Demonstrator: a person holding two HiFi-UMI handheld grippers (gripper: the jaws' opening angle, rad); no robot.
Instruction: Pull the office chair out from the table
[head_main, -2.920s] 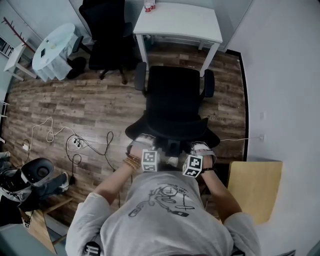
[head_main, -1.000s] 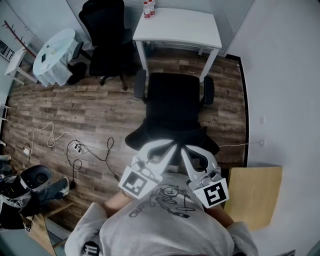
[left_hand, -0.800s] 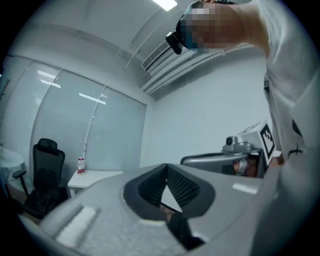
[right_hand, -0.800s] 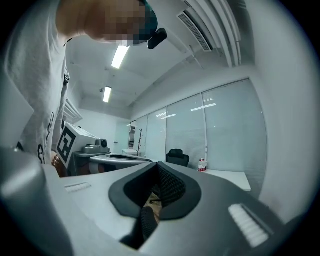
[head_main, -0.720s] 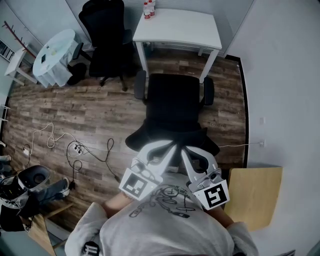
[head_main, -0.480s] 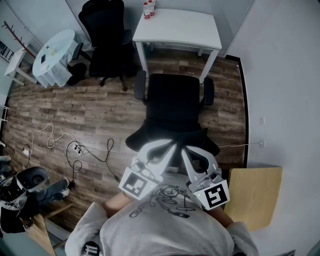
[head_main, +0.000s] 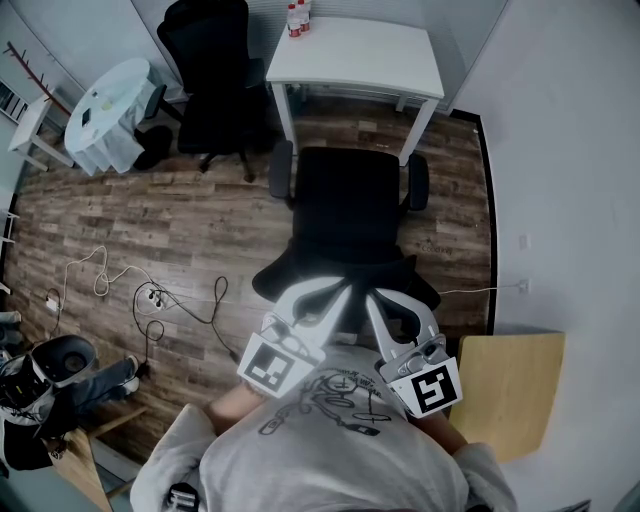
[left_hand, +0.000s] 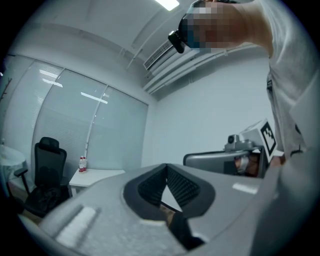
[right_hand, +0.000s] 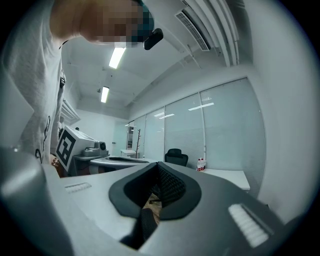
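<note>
Head view: the office chair (head_main: 348, 215) stands just in front of the white table (head_main: 355, 48), not under it, with its backrest toward the person and its base hidden beneath the seat. Both hands are hidden under the marker cubes (head_main: 272, 365). The left gripper (head_main: 333, 291) and right gripper (head_main: 374, 298) reach level over the backrest's top edge, tips angled toward each other; whether they touch it I cannot tell.

Left gripper view: jaws pressed together on nothing, with a dark blurred shape below them that is unreadable. Only the gripper views show the glass wall behind the bottles (left_hand: 81, 164) and the second black chair (left_hand: 47, 170).

Right gripper view: jaws likewise closed and empty, with the left gripper's cube at the left edge
</note>
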